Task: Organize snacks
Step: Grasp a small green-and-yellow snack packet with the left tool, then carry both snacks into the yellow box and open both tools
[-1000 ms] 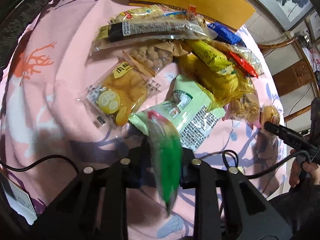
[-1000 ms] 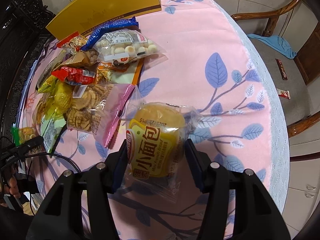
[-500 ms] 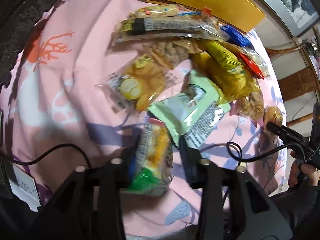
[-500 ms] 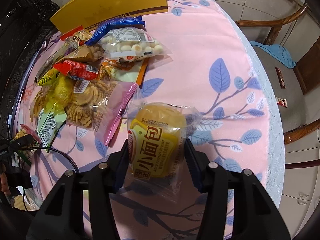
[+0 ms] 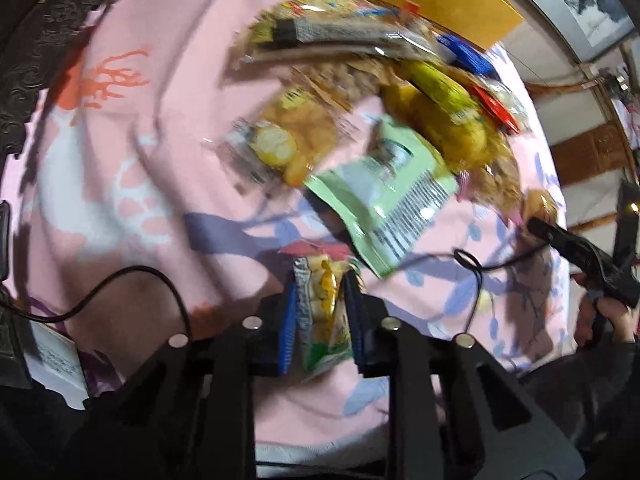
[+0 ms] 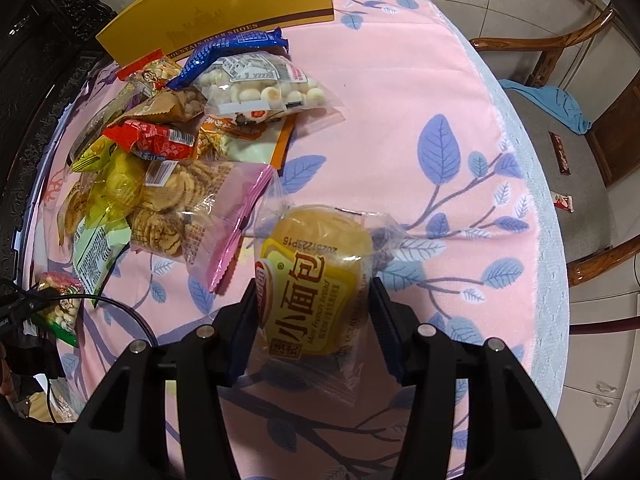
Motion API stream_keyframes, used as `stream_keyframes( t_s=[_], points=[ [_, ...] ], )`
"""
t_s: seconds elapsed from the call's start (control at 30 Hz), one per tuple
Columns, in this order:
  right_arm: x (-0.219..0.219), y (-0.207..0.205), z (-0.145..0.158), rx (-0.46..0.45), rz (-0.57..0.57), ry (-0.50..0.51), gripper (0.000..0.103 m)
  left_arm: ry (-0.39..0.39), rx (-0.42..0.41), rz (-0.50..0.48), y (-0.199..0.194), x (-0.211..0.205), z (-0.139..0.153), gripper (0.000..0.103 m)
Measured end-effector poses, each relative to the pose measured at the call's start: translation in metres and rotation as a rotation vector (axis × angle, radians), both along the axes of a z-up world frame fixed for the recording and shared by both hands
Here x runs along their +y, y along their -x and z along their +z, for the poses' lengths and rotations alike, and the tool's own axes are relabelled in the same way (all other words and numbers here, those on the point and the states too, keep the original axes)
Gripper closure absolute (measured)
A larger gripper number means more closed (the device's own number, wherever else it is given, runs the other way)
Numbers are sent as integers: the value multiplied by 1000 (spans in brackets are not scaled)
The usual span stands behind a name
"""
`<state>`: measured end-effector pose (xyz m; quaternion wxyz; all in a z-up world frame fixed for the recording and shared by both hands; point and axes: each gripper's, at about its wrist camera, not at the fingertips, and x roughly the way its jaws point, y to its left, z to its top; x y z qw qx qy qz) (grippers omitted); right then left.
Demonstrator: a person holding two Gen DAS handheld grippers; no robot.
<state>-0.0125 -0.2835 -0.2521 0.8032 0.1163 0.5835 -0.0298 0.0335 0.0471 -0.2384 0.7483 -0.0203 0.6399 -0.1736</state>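
Observation:
My left gripper (image 5: 322,292) is shut on a small green and yellow snack packet (image 5: 323,312) with a red top edge, held edge-on above the pink tablecloth (image 5: 120,152). The same packet shows in the right wrist view (image 6: 58,308) at the far left. My right gripper (image 6: 314,300) is shut on a wrapped mini French bread (image 6: 316,280) with a yellow label, just above the cloth. A pile of snacks lies beyond: a pale green packet (image 5: 384,204), a biscuit bag with a pink edge (image 6: 192,208), a bag of white balls (image 6: 260,84).
A yellow box (image 6: 216,12) lies at the back of the round table. A wooden chair (image 6: 580,92) with a blue cloth stands to the right; small packets lie on the floor there. Black cables (image 5: 132,280) trail over the cloth near me.
My left gripper has turned the snack packet from flat to edge-on and shifted left and nearer me. My right gripper holds the bread steady, drifting slightly.

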Motion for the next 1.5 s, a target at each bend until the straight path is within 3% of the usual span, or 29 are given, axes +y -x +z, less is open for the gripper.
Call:
stream_keyframes(
  t_s=[0.2,0.33,0.5,0.7,0.9,1.07,1.2,1.5],
  points=[
    [2,1,0,-2,6,5,49,-1,43,-62,4,-12,-8,82],
    [4,1,1,-6,24,19,51,-14,21,-96,6,-19,-4,84],
    [7,1,25,-57,51,38,53,-19,-77,-109,2,-26,23,85],
    [7,-16,95,-234,82,90,53,58,-236,-36,-28,-19,86,85],
    [5,-75,172,-462,109,76,53,166,-447,-11,-81,-37,161,84],
    [-7,-142,200,-570,78,18,52,202,-601,5,-145,-71,200,84],
    [-14,-196,195,-587,28,-4,52,211,-627,63,-208,-97,194,84],
    [-5,-277,150,-564,18,20,49,167,-579,157,-296,-121,135,82]
  ],
)
